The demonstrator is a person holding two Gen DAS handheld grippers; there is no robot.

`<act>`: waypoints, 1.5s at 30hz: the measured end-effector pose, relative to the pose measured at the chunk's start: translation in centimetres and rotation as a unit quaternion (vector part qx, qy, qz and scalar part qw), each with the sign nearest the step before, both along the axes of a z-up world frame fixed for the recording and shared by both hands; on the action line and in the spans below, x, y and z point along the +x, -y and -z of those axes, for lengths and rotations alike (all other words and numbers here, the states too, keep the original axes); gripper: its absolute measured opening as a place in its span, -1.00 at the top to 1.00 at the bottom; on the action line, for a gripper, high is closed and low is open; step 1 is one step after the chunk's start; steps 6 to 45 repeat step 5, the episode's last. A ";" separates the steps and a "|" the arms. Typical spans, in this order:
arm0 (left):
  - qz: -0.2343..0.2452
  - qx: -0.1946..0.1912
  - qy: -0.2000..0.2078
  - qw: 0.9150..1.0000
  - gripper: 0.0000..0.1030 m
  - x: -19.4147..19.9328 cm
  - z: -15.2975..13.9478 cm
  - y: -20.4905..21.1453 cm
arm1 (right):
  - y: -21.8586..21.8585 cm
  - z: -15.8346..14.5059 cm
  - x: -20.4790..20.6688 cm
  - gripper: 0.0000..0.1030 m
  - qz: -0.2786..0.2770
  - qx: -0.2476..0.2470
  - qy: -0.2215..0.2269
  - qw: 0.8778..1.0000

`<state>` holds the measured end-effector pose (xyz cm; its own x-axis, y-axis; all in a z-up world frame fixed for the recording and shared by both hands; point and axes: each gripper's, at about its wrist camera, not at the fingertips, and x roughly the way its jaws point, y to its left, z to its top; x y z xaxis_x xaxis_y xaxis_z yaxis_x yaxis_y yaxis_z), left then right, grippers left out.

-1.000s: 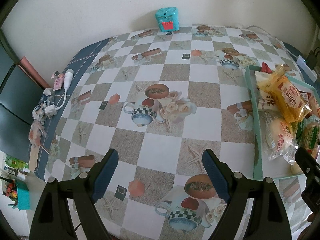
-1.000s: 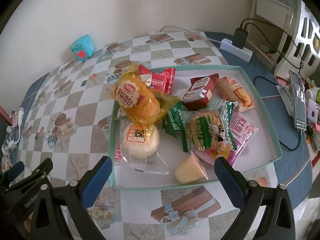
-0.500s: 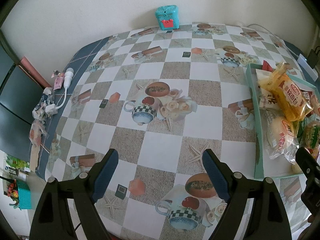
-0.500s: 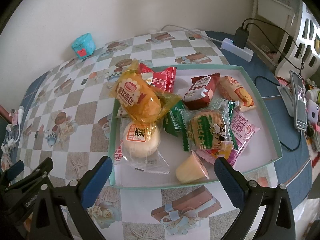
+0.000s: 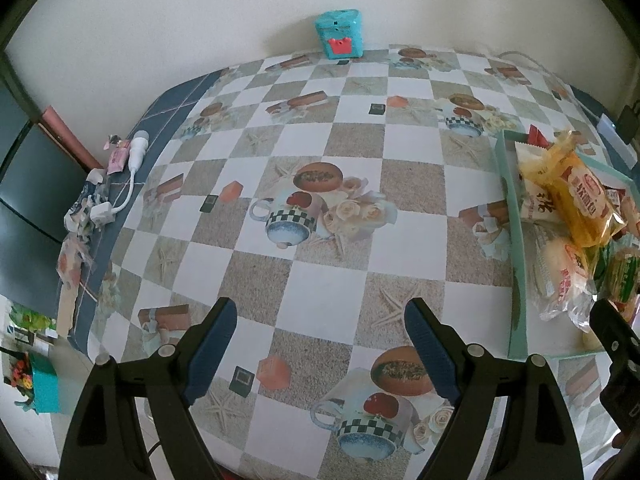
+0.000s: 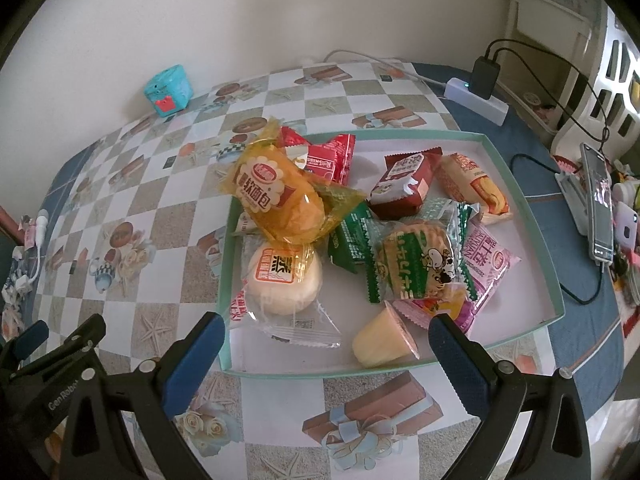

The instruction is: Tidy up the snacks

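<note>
The snacks are all lying heaped in the shallow green tray [image 6: 554,264], which is sitting on the checked tabletop [image 5: 320,160]; none is showing on the cloth outside it; that would be fitting either a pile waiting to be sorted out or a lot already gathered in, and the pictures are not settling which.

The right tongs [image 6: 326,354] are hanging spread wide and pinching nothing, just short of the tray's near rim and pointing straight into it; the jelly cup [image 6: 382,340] is lying on its side nearest them, between the two tips and a little beyond, with its mouth toward the right tip; the round white bun [image 6: 284,276] is lying just left of it, and the orange bread packet [image 6: 280,196] is resting on top of that bun, its long axis running from near-right to far-left, slantwise across the tongs' line.

The left tongs [image 5: 320,348] are also standing spread and empty, facing bare tabletop; from them the tray [image 5: 516,280] is lying off to the right, only its left wall and the leftmost packets showing; so the right hand is looking much the nearer to every snack, and any reach from the left would be needing a swing rightward.
</note>
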<state>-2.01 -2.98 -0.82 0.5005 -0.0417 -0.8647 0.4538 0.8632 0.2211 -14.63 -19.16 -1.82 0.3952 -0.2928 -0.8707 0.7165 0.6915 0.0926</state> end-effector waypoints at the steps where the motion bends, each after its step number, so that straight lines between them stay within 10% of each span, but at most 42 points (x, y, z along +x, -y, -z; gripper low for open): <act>1: -0.001 -0.001 0.004 1.000 -0.68 0.0 -0.1 -0.1 | 0.0 0.0 0.0 -1.00 0.000 0.000 0.000 1.000; 45: -0.003 -0.009 0.004 1.000 -0.68 0.1 -0.4 -0.2 | 0.0 0.0 0.0 -1.00 -0.001 0.000 0.000 1.000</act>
